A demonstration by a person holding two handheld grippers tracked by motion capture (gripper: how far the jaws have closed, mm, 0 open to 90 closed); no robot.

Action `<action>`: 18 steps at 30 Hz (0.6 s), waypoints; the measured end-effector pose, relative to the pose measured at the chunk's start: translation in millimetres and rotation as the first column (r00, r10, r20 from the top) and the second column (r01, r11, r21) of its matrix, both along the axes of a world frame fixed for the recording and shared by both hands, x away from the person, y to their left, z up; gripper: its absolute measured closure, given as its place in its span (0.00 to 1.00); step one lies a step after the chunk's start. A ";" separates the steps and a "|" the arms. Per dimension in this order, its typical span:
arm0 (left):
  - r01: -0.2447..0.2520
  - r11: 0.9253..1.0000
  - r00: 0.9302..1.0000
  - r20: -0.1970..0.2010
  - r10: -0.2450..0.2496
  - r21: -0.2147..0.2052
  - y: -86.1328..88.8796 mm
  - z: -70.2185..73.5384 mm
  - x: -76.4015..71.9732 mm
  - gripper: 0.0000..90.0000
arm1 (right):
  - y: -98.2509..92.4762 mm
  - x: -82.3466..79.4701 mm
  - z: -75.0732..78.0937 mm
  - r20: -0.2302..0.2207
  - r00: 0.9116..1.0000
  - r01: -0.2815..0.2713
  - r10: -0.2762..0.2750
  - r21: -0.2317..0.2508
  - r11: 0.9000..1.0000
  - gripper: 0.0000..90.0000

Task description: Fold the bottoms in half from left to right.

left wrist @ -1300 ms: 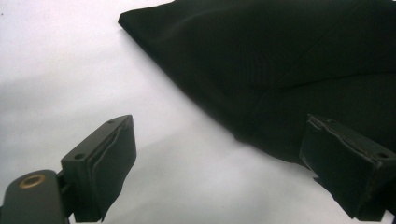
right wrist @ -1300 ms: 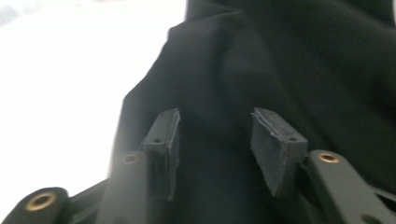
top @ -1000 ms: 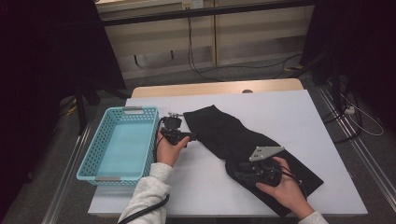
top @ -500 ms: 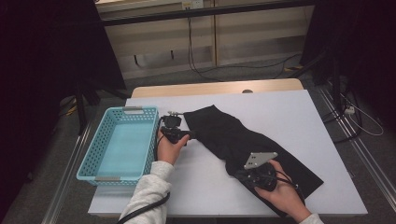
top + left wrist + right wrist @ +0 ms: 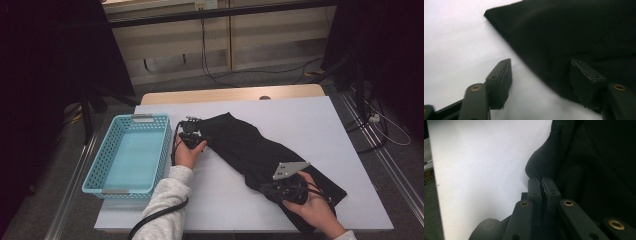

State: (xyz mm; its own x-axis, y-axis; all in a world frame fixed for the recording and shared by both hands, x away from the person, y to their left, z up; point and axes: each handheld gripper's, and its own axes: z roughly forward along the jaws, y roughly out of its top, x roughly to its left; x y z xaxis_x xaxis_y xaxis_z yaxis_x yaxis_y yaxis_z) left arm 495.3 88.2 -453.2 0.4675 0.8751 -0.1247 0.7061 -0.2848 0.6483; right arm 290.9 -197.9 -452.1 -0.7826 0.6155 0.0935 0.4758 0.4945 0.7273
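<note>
the black cloth [image 5: 260,150] lies across the white table [image 5: 320,125] beside the blue basket [image 5: 127,155], its near edge pinched in the right gripper [image 5: 543,183], while the left gripper [image 5: 544,72], jaws just closing, straddles its far edge.

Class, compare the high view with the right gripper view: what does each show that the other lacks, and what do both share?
High view alone: the turquoise perforated plastic basket, the left tongs at the cloth's far edge, the person's hands and a grey sleeve.
Right gripper view alone: close up, the right tongs pinched shut on a raised fold.
Shared: the black fabric garment on the white table.
</note>
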 end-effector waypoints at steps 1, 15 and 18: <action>0.000 1.000 1.000 0.000 0.000 0.000 0.0 0.0 0.0 0.47 | 0.0 0.0 0.0 0.000 1.000 0.000 0.000 0.000 1.000 0.96; -0.027 0.994 0.997 -0.076 0.019 -0.102 -3.6 2.5 -1.5 0.93 | 1.1 -7.3 2.4 0.006 1.000 -0.017 0.017 0.004 1.000 0.97; -0.029 0.993 0.996 -0.082 0.020 -0.110 1.2 9.7 -1.4 0.94 | 1.2 -7.4 2.5 0.006 1.000 -0.019 0.019 0.004 1.000 0.97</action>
